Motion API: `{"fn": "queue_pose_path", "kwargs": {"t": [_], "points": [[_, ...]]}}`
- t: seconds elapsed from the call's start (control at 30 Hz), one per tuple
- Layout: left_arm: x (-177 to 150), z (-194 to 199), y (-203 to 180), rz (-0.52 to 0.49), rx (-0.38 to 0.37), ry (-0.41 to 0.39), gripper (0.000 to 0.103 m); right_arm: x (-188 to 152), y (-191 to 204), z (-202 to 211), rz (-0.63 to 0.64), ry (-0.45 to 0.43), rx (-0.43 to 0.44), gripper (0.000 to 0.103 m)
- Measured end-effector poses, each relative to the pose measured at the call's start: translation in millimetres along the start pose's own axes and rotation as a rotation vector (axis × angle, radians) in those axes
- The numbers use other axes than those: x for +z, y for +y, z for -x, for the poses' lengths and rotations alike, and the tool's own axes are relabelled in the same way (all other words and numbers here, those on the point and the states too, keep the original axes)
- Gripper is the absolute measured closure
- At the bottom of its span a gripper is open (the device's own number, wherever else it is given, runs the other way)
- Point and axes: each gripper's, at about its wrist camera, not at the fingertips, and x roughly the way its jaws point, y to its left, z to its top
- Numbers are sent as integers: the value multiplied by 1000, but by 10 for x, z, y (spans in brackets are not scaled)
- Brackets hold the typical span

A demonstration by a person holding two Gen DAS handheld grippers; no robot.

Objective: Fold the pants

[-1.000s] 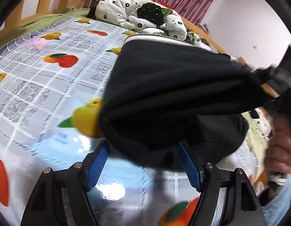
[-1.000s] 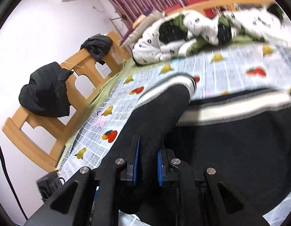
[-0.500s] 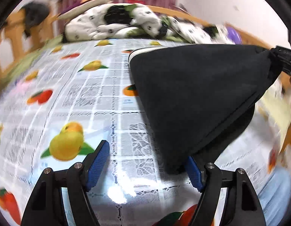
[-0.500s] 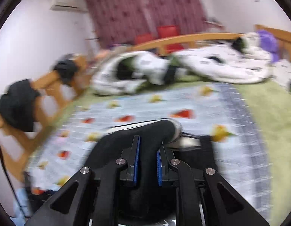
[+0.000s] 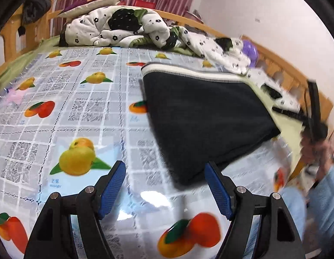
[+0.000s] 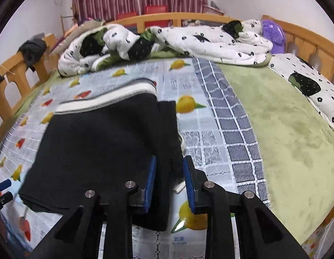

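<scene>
One bed (image 6: 296,129) under one fruit-print cloth (image 5: 59,112) carries one pair of black pants (image 5: 205,112), which half a second ago hung lifted from the right tool and now lies flat, folded, at the cloth's centre, white waistband at 12 o'clock; the fold looks laid down. Two tools show: the left tool (image 5: 164,191) at 6 o'clock gapes wide, holding nothing, and the right tool (image 6: 169,180) has parted its pads, a fold of cloth loose between them.

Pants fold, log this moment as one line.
pants: folded, flat on fruit-print cloth | left gripper: open, empty | right gripper: open around pants edge
</scene>
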Motion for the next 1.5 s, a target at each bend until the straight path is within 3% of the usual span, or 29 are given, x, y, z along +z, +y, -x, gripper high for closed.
{"fn": "queue_pose_path", "kwargs": {"t": [0.1, 0.17, 0.23, 0.27, 0.4, 0.43, 0.5, 0.6, 0.73, 0.87, 0.93, 1.03, 1.07, 1.1, 1.2, 1.3, 1.5], "points": [[189, -193, -30, 15, 21, 18, 29, -82, 86, -29, 19, -5, 16, 77], [215, -370, -77, 8, 24, 51, 30, -235, 152, -207, 41, 58, -25, 78], [120, -672, -132, -7, 78, 160, 29, -394, 140, -365, 17, 107, -42, 78], [57, -737, -147, -16, 90, 174, 28, -434, 99, -368, 2, 115, -31, 77], [128, -649, -205, -84, 89, 108, 29, -301, -109, -209, -88, 130, 32, 77], [185, -644, -188, -78, 84, 92, 29, -224, -142, -146, -96, 104, 36, 74], [347, -684, -121, -34, 43, 73, 30, -65, -173, -113, -105, 69, 51, 57], [607, -858, 19, 51, -22, 87, 30, 216, -155, -249, -124, 55, 84, 50], [815, -1235, 134, 56, -35, 135, 33, 443, -99, -732, -130, 128, 83, 47], [916, -1555, 253, 100, -83, 164, 40, 403, -141, -1109, -182, 212, 168, 34], [994, -1675, 254, 124, -137, 185, 55, 391, -218, -1232, -265, 257, 260, 36], [1074, -1720, 289, 188, -167, 194, 82, 402, -203, -1227, -287, 244, 274, 45], [1113, -1675, 303, 188, -150, 174, 87, 412, -185, -1189, -281, 232, 264, 52], [1156, -1590, 307, 167, -129, 142, 89, 426, -164, -1107, -279, 209, 255, 62], [1271, -1396, 403, 137, -135, 101, 92, 481, -97, -915, -335, 173, 308, 76], [1355, -1225, 721, 176, -136, 104, 92, 522, 218, -849, -328, 162, 292, 77], [1425, -712, 1593, 131, 22, 68, 92, 495, 1164, -964, -290, 160, 426, 78]]}}
